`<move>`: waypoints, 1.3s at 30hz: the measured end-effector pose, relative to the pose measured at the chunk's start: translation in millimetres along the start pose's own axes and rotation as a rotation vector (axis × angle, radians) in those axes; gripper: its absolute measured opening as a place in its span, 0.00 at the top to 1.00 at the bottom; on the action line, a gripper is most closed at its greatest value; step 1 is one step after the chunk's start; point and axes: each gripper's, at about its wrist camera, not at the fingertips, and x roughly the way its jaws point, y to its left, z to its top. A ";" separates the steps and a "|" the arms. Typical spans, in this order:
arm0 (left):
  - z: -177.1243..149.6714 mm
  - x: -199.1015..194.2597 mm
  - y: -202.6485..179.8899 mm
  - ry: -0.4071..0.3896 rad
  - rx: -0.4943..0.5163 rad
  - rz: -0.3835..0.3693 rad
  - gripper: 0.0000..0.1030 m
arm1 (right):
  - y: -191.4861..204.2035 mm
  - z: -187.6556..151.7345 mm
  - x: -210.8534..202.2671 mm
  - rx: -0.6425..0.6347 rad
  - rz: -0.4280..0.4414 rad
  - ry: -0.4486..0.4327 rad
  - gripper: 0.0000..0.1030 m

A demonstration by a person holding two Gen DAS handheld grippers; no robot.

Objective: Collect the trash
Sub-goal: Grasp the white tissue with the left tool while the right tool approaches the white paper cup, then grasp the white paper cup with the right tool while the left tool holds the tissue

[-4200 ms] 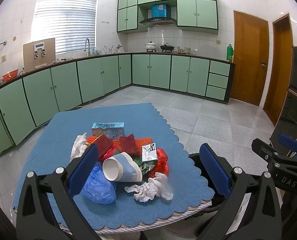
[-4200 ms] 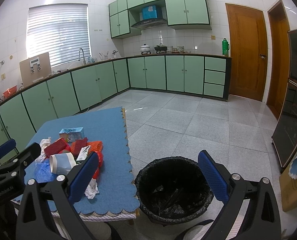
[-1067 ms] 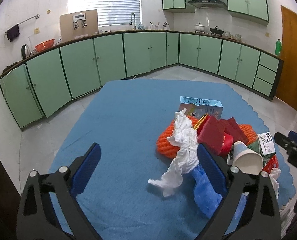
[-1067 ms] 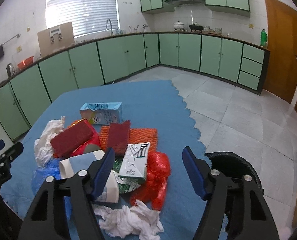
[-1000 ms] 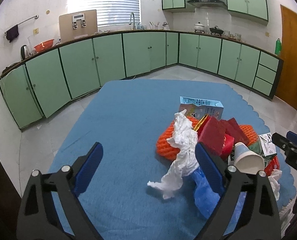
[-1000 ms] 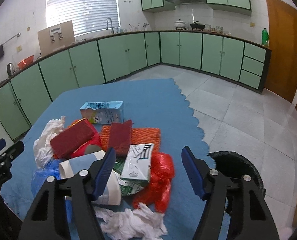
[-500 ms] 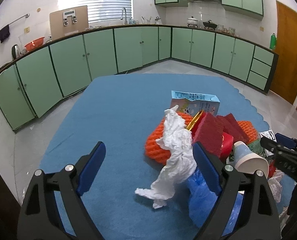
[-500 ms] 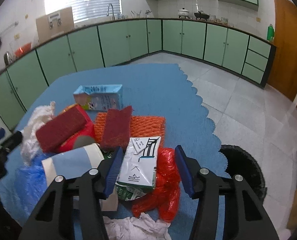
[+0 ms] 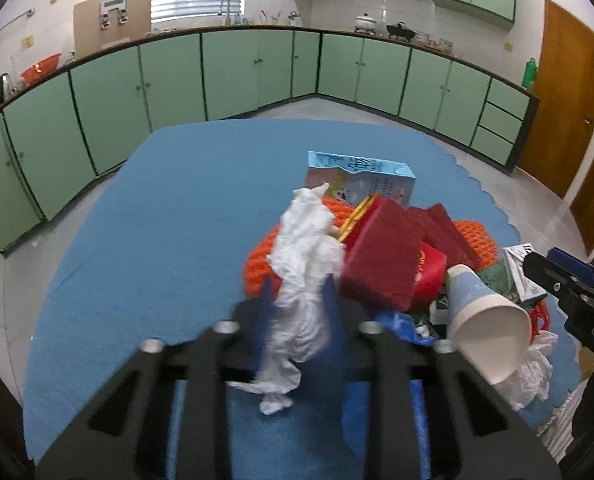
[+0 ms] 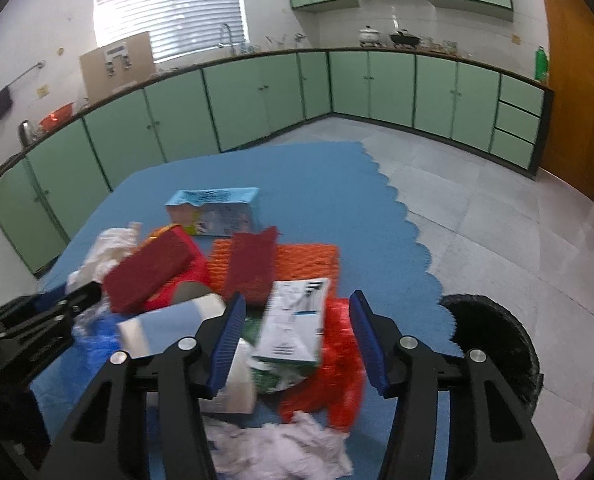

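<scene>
While the left gripper (image 9: 297, 300) has just closed its jaws on the white tissue (image 9: 303, 276), whose long axis runs up between them, the right gripper (image 10: 295, 332) stands half open astride the carton (image 10: 295, 328), not pressing it. Beyond both lies the pile on the table (image 10: 337, 184); the bin (image 10: 493, 344) sits right, nearer the right hand.

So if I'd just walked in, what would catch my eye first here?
Probably the heap of trash on the blue tablecloth: red sponges, orange netting, a paper cup tipped on its side. Then the left tool, whose jaws have just been closing, now pinched on a crumpled white tissue. The right tool straddles a small white carton, with a black-lined trash bin on the floor beside the table.
</scene>
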 end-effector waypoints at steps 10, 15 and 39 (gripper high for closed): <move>1.8 -27.1 8.6 -0.067 -0.024 0.034 0.91 | 29.2 -3.1 -14.6 -0.029 0.071 -0.022 0.35; -2.6 -42.1 17.0 -0.069 -0.014 0.051 0.91 | 44.6 -8.2 -14.9 -0.033 0.072 -0.014 0.30; -30.2 -43.2 37.9 -0.025 -0.044 0.032 0.91 | 50.1 -23.7 1.2 -0.049 -0.047 0.033 0.23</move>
